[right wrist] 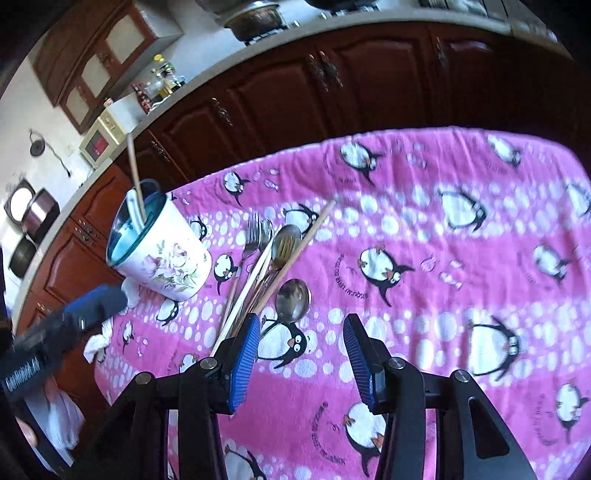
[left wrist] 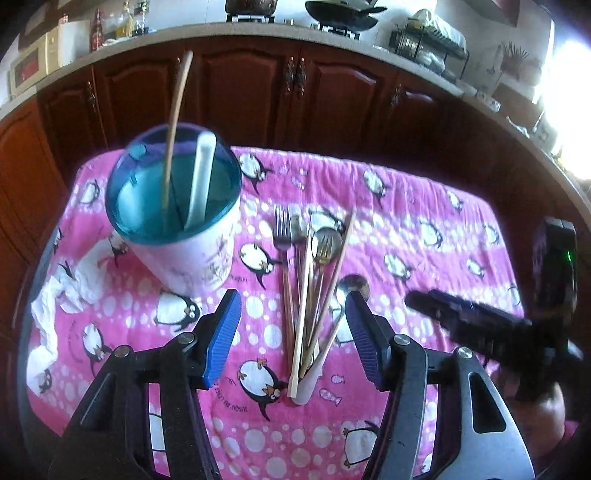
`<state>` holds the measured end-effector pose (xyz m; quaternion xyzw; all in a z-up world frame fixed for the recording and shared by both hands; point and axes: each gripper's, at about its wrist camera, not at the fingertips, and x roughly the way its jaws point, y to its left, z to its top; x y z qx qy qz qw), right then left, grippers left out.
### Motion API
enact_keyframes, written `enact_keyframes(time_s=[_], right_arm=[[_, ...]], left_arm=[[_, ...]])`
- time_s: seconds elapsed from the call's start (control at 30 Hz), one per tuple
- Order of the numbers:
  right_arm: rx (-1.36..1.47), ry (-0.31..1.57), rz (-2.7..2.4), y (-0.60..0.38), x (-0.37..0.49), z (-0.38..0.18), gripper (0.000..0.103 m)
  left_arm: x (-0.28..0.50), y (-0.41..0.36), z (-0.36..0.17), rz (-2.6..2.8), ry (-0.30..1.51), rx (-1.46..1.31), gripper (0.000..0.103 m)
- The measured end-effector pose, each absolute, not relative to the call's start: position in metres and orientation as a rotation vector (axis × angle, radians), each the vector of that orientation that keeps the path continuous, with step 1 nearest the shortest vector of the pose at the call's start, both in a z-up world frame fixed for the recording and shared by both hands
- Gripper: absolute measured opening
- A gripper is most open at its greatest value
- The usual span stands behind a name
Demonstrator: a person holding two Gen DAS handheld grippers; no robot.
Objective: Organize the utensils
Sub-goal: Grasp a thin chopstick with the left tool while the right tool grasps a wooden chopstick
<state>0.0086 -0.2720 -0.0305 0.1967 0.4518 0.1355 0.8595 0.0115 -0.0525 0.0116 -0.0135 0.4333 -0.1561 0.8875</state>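
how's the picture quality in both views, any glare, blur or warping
Left wrist view: blown-out window glare at the upper right, the counter edge bowed by the fisheye, the utensil pile fairly sharp. Right wrist view: motion blur smears the penguin cloth on the right, and the left tool at the left edge is soft.

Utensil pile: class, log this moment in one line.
left gripper: open over utensil pile | right gripper: open, empty | cup: holds two utensils
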Motion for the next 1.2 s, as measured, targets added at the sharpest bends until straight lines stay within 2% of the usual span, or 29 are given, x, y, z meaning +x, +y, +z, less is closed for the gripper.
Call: enact_keyframes(time_s=[0.17, 0.47, 0.5, 0.57, 0.6, 0.8, 1.0, 1.07, 1.2], right_arm=[[0.489, 0.987, 0.342, -0.267, 0.047, -0.043, 0.035], [0.514, 1.131, 0.335, -0.245, 0.115, -0.077, 0.033], [0.525, 1.144, 0.333, -0.245, 0.120, -0.082, 0.031], [0.553, 1.144, 0.340, -0.247, 0.127, -0.088, 0.017], [0.561, 1.140, 0.342, -0.249, 0.129, -0.089, 0.014], [0.616, 1.098, 0.385, -0.274, 0.117, -0.087, 0.013], [0.636, 1.079, 0.370, -0.308, 0.099, -0.086, 0.010], [0.649, 1.081, 0.364, -0.317, 0.095, -0.089, 0.010], [0.665, 1.089, 0.369, -0.329, 0.089, -0.097, 0.010]], left_arm=[[0.019, -0.057, -0.004, -0.314, 0.934, -0.006, 0.059], [0.040, -0.071, -0.019, -0.290, 0.963, 0.053, 0.059], [0.044, -0.074, -0.022, -0.288, 0.972, 0.058, 0.059], [0.051, -0.080, -0.025, -0.283, 0.982, 0.071, 0.059], [0.056, -0.083, -0.028, -0.281, 0.988, 0.078, 0.059], [0.080, -0.103, -0.039, -0.280, 1.023, 0.100, 0.057], [0.105, -0.125, -0.049, -0.287, 1.050, 0.159, 0.047], [0.115, -0.130, -0.054, -0.293, 1.068, 0.182, 0.038], [0.129, -0.136, -0.064, -0.300, 1.109, 0.208, 0.028]])
